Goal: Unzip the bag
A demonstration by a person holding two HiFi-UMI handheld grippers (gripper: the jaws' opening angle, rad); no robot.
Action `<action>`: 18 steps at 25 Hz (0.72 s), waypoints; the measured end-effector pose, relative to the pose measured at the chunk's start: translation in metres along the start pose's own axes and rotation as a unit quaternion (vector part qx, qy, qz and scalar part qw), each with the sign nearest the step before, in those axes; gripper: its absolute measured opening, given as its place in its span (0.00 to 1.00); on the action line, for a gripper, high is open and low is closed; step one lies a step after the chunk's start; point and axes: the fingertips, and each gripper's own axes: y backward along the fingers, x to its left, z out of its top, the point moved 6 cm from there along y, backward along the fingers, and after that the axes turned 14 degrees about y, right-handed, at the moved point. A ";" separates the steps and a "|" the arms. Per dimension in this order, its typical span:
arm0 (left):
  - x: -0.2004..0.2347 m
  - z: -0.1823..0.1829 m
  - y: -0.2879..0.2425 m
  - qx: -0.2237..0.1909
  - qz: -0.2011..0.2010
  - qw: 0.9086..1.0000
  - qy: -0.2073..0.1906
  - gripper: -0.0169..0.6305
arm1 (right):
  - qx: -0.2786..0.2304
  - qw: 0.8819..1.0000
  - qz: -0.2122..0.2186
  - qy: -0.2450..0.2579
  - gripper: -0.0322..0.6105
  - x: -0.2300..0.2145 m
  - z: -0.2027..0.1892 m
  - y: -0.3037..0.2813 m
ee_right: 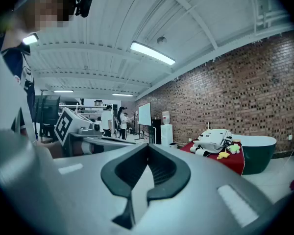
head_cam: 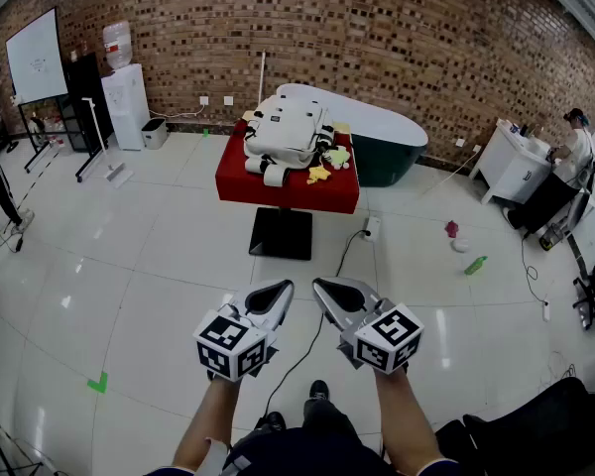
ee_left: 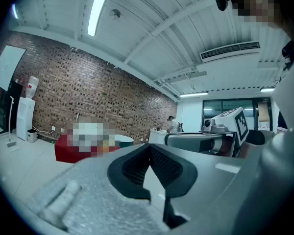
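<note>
A white backpack lies on a red-covered table far ahead of me, with small toys beside it. The backpack also shows small at the right in the right gripper view; in the left gripper view it is a blurred patch. My left gripper and right gripper are held side by side low in the head view, well short of the table. Both are shut, tips together, with nothing between the jaws. Each gripper view shows the other gripper's marker cube.
A dark green bathtub stands behind the table. A whiteboard, water dispenser and black rack stand at the back left. A cable runs across the tiled floor from the table base. A person sits at a desk on the right.
</note>
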 end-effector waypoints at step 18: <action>0.048 0.028 -0.166 -0.010 0.086 0.996 0.006 0.03 | -0.046 0.996 0.065 -0.029 0.06 -0.192 -0.049 -0.041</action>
